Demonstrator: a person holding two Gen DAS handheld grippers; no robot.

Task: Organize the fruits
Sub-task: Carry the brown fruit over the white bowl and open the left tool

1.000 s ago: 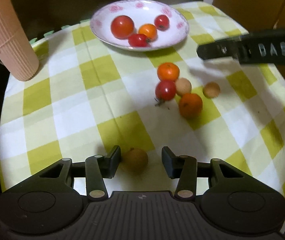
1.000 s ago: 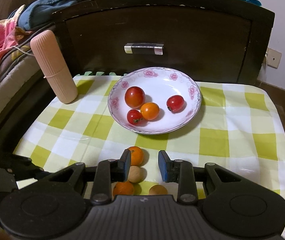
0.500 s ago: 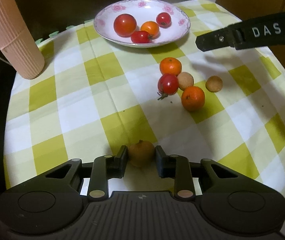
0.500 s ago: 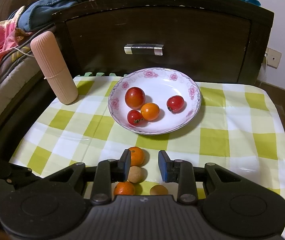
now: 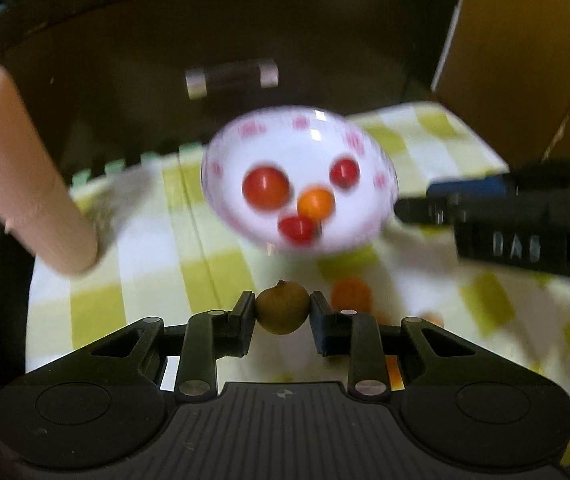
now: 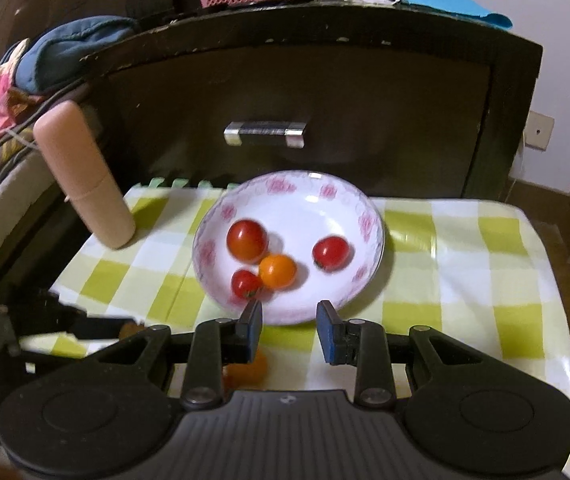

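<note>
My left gripper (image 5: 281, 307) is shut on a small round brown fruit (image 5: 281, 316) and holds it above the checked cloth, just in front of the plate; this view is blurred. The white plate with pink flowers (image 6: 373, 220) holds three red tomatoes, among them a large one (image 6: 247, 239), and one small orange fruit (image 6: 278, 271). My right gripper (image 6: 289, 330) is open with nothing between its fingers, at the plate's near rim. An orange fruit (image 6: 250, 368) lies on the cloth under its left finger. More fruit (image 5: 351, 294) lies blurred on the cloth.
A pink ribbed cylinder (image 6: 81, 176) stands at the table's back left corner. A dark dresser with a metal drawer handle (image 6: 265, 134) rises right behind the table. The yellow-and-white cloth (image 6: 485, 264) lies bare to the right of the plate. A cardboard box (image 5: 525, 52) stands at the right.
The left gripper closed on the brown fruit, lifted it off the cloth and carried it toward the plate. The right gripper edged toward the plate, jaws unchanged.
</note>
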